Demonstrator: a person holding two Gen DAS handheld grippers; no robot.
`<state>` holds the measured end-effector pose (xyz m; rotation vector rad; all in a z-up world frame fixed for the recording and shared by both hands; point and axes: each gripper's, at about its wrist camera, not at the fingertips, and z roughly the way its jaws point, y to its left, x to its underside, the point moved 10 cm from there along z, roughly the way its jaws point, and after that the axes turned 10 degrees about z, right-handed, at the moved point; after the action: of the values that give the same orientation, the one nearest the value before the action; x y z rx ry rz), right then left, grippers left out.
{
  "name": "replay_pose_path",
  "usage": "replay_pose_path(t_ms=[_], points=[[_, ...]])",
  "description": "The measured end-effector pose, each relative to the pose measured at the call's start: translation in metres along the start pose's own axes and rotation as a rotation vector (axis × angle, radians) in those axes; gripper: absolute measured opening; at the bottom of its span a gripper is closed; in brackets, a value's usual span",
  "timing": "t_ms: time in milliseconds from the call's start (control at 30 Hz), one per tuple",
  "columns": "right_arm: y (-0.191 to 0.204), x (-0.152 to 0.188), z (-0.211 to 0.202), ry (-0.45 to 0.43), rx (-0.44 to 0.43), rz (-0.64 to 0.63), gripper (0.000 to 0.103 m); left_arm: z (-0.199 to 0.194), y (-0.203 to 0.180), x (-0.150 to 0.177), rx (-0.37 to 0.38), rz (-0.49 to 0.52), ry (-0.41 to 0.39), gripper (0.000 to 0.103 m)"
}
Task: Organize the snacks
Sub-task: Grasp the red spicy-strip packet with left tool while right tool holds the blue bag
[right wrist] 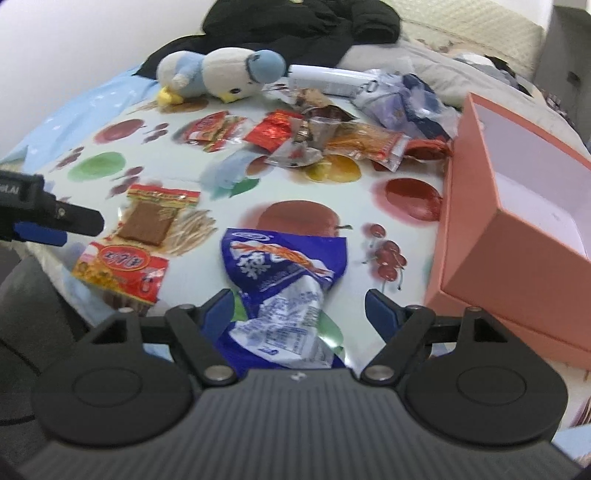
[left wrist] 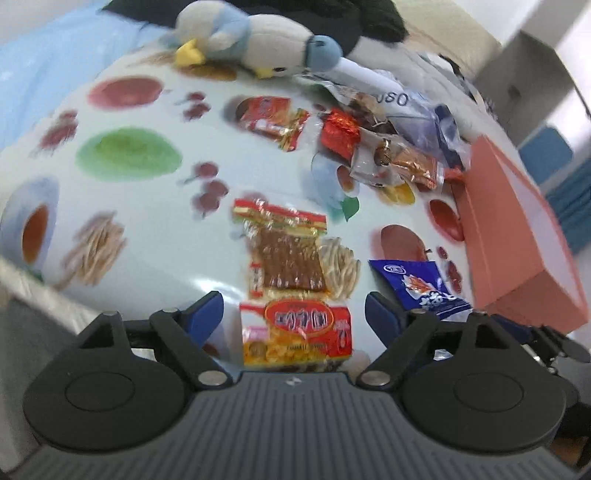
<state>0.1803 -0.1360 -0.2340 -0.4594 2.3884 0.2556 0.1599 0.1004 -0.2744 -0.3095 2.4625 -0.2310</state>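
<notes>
My left gripper [left wrist: 293, 310] stands open over a red-and-yellow snack packet [left wrist: 295, 328], which lies between the fingers without touching the pads. Just beyond it lies a packet of brown strips [left wrist: 284, 251]. My right gripper [right wrist: 301, 306] is open too, with a crumpled blue-and-white packet [right wrist: 284, 280] flat on the cloth between its fingers. An open orange box [right wrist: 517, 221], white and bare inside, sits to the right. Several more wrapped snacks form a pile [right wrist: 332, 136] at the back. The red-and-yellow packet [right wrist: 122, 269] also shows in the right wrist view.
A fruit-printed cloth [right wrist: 369, 192] covers the surface. A plush penguin [right wrist: 221, 70], a white tube [right wrist: 328, 79] and a black garment [right wrist: 303, 26] lie at the back. The left gripper's fingers [right wrist: 74, 221] reach in from the left edge. A loose red packet [left wrist: 273, 114] lies apart from the pile.
</notes>
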Motion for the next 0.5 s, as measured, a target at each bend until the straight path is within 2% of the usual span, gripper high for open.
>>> replay_pose_path(t_ms=[100, 200, 300, 500], points=[[-0.005, 0.004, 0.003, 0.002, 0.004, 0.03, 0.079, 0.01, -0.007, -0.012, -0.046, 0.074, -0.024, 0.092], [-0.005, 0.005, 0.004, -0.002, 0.0, 0.051, 0.079, 0.026, -0.008, -0.018, -0.08, 0.081, -0.006, 0.092], [-0.005, 0.002, 0.006, -0.029, 0.036, 0.034, 0.079, 0.043, -0.012, -0.02, -0.08, 0.106, -0.003, 0.092], [-0.004, -0.002, 0.013, -0.032, 0.053, 0.003, 0.079, 0.07, -0.02, -0.013, -0.129, 0.207, 0.012, 0.089]])
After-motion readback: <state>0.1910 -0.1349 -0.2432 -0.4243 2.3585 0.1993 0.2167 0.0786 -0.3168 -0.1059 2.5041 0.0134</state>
